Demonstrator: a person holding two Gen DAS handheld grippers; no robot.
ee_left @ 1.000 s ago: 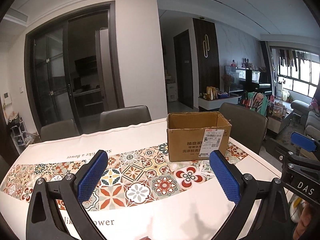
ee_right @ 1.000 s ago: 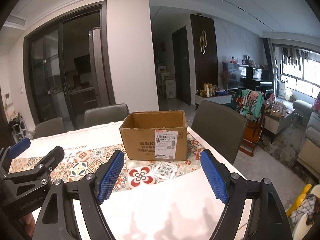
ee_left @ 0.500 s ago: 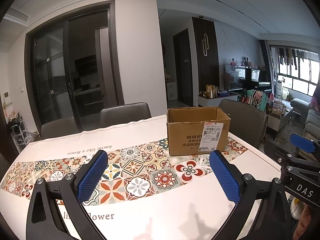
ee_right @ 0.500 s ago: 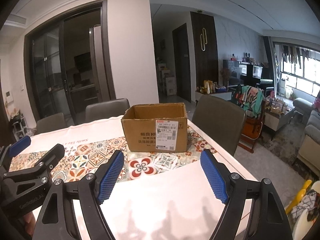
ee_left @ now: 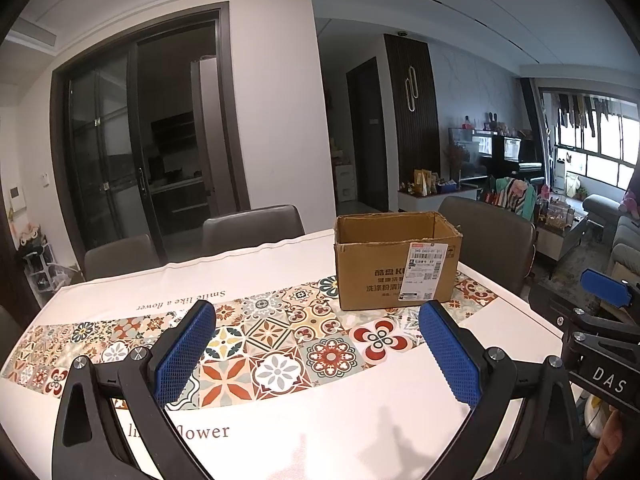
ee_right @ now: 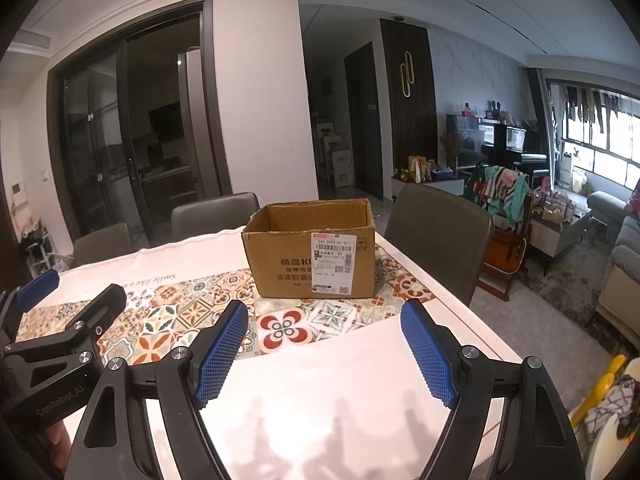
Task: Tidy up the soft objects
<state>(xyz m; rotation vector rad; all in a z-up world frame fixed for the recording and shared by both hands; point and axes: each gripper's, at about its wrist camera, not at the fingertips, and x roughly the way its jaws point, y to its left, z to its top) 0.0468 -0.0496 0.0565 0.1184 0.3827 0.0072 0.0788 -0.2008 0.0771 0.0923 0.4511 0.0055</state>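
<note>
Both grippers idle over the tablecloth, box waiting ahead.

My left gripper (ee_left: 316, 354) and right gripper (ee_right: 324, 350) fill the lower frame, fingers spread wide with nothing between them, which I judge a ready stance. The table (ee_left: 340, 432) lies bare beneath, giving free room to move; its right edge drops to the floor. Beyond, at centre, the open cardboard box (ee_right: 312, 256) stands upright on the patterned runner (ee_left: 276, 336), presumably the bin. I see no soft objects on the table.
</note>
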